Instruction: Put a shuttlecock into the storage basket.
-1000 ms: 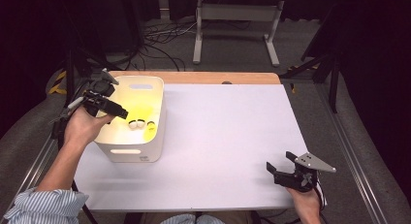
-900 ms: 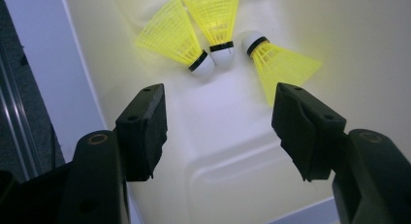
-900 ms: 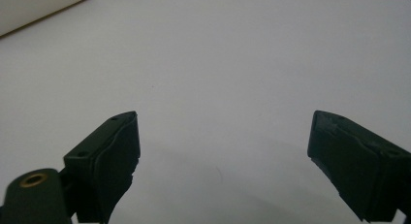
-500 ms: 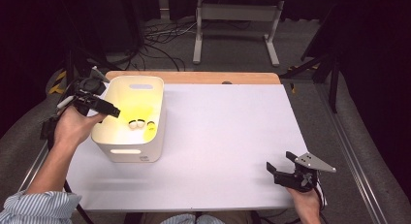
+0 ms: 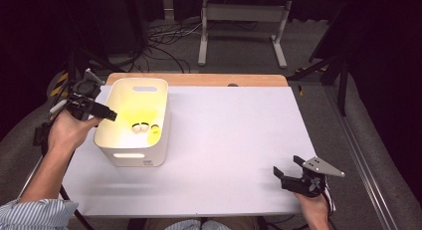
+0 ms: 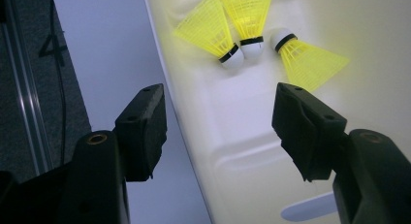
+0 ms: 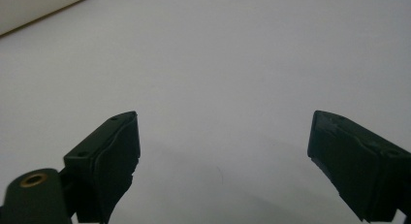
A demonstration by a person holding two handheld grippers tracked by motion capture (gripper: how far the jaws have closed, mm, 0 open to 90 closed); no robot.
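Note:
A white bin (image 5: 124, 158) stands on the left of the table, with yellow shuttlecocks (image 5: 142, 125) lying on its floor. My left gripper (image 5: 108, 114) hovers at the bin's left rim, open. In the left gripper view its jaws (image 6: 223, 132) straddle the bin's wall (image 6: 232, 151) without touching it, and three shuttlecocks (image 6: 211, 32) lie beyond them. My right gripper (image 5: 287, 166) rests near the table's front right corner, open. Its jaws (image 7: 223, 170) stand wide over bare white table with nothing between them.
A white sheet (image 5: 229, 125) covers the table, and a wooden strip (image 5: 199, 79) shows along its far edge. Behind the table are a metal stand (image 5: 239, 31) and cables on the dark floor. A corner of the bin (image 7: 39, 6) shows in the right gripper view.
My left hand has drawn back to the left, from over the bin's inside to its left rim, jaws still open. The right gripper has not moved.

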